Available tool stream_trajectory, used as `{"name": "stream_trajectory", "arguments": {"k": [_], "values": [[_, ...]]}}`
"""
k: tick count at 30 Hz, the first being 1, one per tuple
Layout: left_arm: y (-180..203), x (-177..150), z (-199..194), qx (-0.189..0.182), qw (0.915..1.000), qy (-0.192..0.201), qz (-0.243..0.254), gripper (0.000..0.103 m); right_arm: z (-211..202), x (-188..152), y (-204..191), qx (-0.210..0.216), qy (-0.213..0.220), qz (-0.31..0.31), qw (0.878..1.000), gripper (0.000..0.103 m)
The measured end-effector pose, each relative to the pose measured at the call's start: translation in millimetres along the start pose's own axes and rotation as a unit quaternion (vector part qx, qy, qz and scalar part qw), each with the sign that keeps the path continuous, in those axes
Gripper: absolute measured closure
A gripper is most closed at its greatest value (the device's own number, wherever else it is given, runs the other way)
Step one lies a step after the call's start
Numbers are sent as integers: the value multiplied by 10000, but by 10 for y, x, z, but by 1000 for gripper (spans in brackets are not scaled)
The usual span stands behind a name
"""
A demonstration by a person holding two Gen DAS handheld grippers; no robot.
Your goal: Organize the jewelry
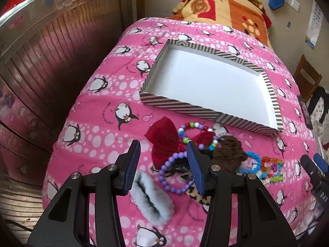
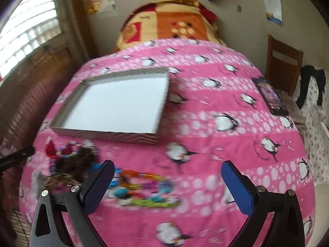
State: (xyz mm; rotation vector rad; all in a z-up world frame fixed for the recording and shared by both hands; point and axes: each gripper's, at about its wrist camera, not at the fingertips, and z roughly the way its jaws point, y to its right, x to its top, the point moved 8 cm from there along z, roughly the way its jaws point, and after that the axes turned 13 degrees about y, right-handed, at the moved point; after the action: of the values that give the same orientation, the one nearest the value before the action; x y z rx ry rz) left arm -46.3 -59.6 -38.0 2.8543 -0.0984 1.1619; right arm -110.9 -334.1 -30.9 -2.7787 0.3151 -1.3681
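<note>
A striped shallow box [image 1: 178, 106] with a bare white inside lies on the pink penguin quilt [image 1: 98, 123]. In front of it is a pile: a red bow [image 1: 164, 138], a multicoloured bead bracelet [image 1: 197, 127], a purple bead bracelet [image 1: 174, 173], a brown scrunchie [image 1: 228, 154], a blue bracelet [image 1: 254, 160], a colourful beaded piece [image 1: 273, 168] and a grey furry clip [image 1: 152, 199]. My left gripper [image 1: 163, 146] hovers open over the bow, holding nothing. In the blurred right wrist view, my right gripper [image 2: 168, 164] stands wide open above the colourful beaded piece [image 2: 144, 185], with the box [image 2: 107, 135] beyond it.
A folded orange and red blanket [image 1: 222, 6] lies at the bed's far end. Brown wood panelling [image 1: 51, 61] runs along the left side. A dark flat device [image 2: 269, 96] rests on the quilt's right edge, with a wooden chair [image 2: 283, 61] beyond.
</note>
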Motion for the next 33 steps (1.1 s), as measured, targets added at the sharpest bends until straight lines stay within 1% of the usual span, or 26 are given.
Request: {"name": "stream_trajectory", "arguments": {"k": [4, 7, 12, 25, 33], "values": [[67, 1, -86, -74, 9999, 96, 49, 57, -52, -25, -345, 107, -15, -238, 9997, 0], [95, -14, -130, -137, 9998, 143, 65, 57, -66, -54, -520, 188, -43, -360, 9992, 0], [111, -77, -169, -213, 9996, 129, 129, 57, -106, -70, -568, 249, -74, -394, 9989, 0], [91, -169, -211, -108, 9998, 118, 135, 57, -100, -80, -632, 316, -159, -320, 9989, 0], [96, -182, -207, -120, 9998, 97, 140, 57, -81, -85, -669, 366, -186, -350, 9985, 0]]}}
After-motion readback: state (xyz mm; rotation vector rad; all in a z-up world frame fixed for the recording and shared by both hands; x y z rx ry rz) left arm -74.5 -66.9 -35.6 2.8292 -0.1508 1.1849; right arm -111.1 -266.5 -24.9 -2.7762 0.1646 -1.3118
